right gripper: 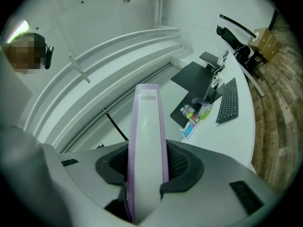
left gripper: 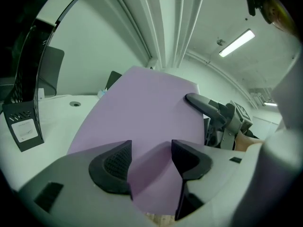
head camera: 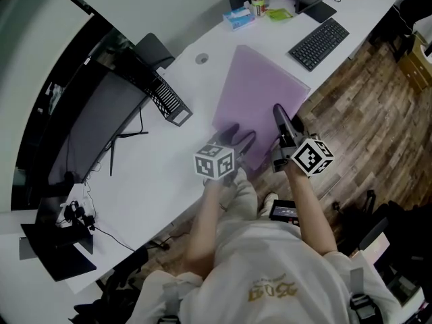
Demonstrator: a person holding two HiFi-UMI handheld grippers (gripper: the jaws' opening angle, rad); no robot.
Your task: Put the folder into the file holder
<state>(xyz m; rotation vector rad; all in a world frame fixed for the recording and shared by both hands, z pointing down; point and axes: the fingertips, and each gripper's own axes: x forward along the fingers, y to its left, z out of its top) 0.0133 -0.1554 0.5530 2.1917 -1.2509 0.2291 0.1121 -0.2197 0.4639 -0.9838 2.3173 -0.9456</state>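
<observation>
A purple folder [head camera: 260, 93] is held tilted up off the white desk [head camera: 155, 174] by both grippers at its near edge. My left gripper [head camera: 237, 137] is shut on the folder's near left corner; in the left gripper view the purple sheet [left gripper: 142, 108] fills the gap between the jaws [left gripper: 150, 162]. My right gripper [head camera: 280, 117] is shut on the near right part, with the folder's pale spine [right gripper: 147, 141] clamped between its pads [right gripper: 149, 167]. The black mesh file holder [head camera: 169, 100] stands on the desk to the left, apart from the folder, also visible at the far left [left gripper: 23, 122].
A large curved monitor [head camera: 94, 133] stands behind the file holder. At the desk's far end lie a keyboard [head camera: 319, 42], a tissue pack [head camera: 239, 17] and a bottle [head camera: 257, 0]. A cable hole [head camera: 201, 59] sits near the folder's far corner. Wooden floor [head camera: 364, 100] lies right.
</observation>
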